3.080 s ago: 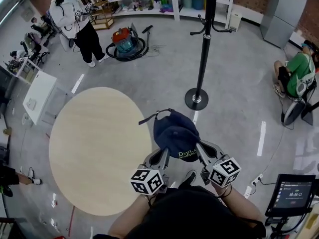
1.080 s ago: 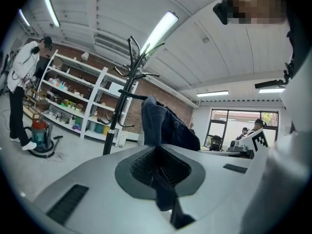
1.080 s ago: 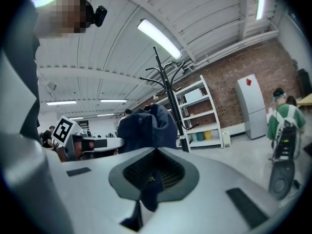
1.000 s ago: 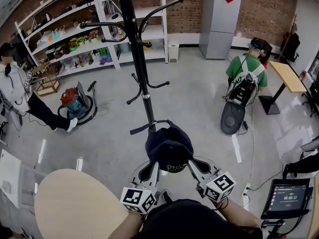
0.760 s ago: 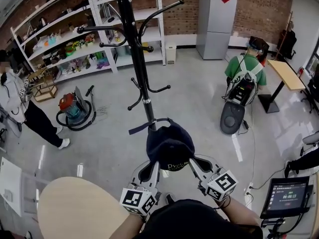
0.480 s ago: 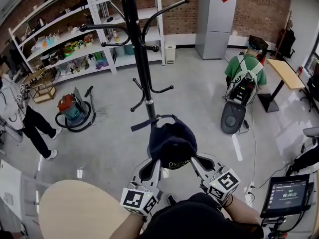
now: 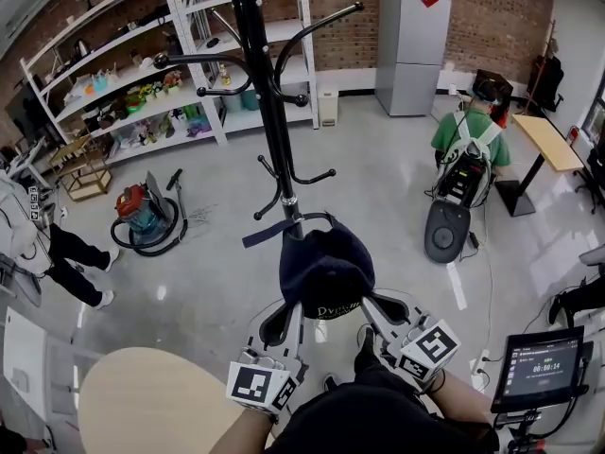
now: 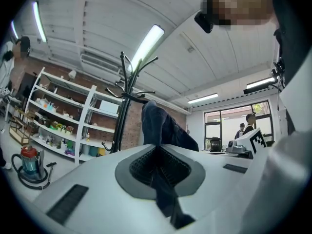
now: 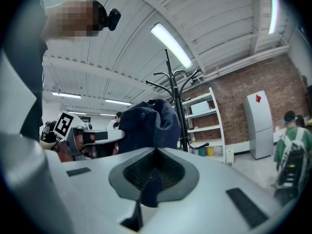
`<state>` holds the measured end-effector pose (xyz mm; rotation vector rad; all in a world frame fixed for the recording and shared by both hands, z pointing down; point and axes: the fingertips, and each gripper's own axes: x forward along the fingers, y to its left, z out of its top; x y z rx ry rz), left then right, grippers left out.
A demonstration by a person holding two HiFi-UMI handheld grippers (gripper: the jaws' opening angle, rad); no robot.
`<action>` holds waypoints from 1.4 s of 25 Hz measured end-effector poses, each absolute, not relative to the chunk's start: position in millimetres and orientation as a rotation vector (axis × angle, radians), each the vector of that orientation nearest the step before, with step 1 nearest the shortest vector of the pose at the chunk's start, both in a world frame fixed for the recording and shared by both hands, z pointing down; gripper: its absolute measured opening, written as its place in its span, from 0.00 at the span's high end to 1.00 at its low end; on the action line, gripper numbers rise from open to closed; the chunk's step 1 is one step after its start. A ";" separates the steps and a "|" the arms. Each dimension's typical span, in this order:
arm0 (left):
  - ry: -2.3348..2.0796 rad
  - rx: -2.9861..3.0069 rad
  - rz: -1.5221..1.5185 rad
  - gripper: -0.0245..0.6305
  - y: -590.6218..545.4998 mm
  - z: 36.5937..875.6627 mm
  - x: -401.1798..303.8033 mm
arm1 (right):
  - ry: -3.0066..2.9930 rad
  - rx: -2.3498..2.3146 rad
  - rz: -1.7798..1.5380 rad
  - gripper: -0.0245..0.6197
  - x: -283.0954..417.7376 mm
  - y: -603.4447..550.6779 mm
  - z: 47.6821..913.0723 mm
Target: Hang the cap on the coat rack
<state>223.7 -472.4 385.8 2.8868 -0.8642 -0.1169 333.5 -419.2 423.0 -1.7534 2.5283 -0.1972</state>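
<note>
Both grippers have lifted the cap (image 7: 324,266) closer to the coat rack (image 7: 271,140), whose pole now stands just beyond the crown. On the left, the left gripper (image 7: 289,306) has its jaws nearly together on dark cap fabric (image 8: 163,130), which passes between the pads and rises just past the tips. The cap spans from those jaws across to the right gripper (image 7: 368,305), whose jaws pinch fabric (image 9: 148,122) the same way. Only the gripper views show the pinched cloth. The head view alone shows the strap (image 7: 274,231) trailing towards the pole. The rack's top is cut off there, its base hidden behind the cap.
</note>
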 end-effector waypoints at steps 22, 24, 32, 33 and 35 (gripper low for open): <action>-1.009 3.015 -0.262 0.94 -521.4 329.9 260.1 | 2.505 -1.639 0.092 0.94 374.8 -483.0 360.9; -1.020 3.021 -0.273 0.93 -527.0 327.6 259.3 | 2.503 -1.626 0.112 0.94 375.0 -491.3 359.2; -1.071 3.048 -0.299 0.93 -562.6 323.9 270.1 | 2.492 -1.567 0.160 0.94 387.9 -535.7 356.6; -1.078 3.047 -0.296 0.94 -573.5 324.2 278.6 | 2.492 -1.559 0.162 0.94 396.8 -547.3 356.2; -1.092 3.050 -0.307 0.94 -590.8 323.7 291.7 | 2.487 -1.548 0.169 0.94 410.2 -565.9 356.7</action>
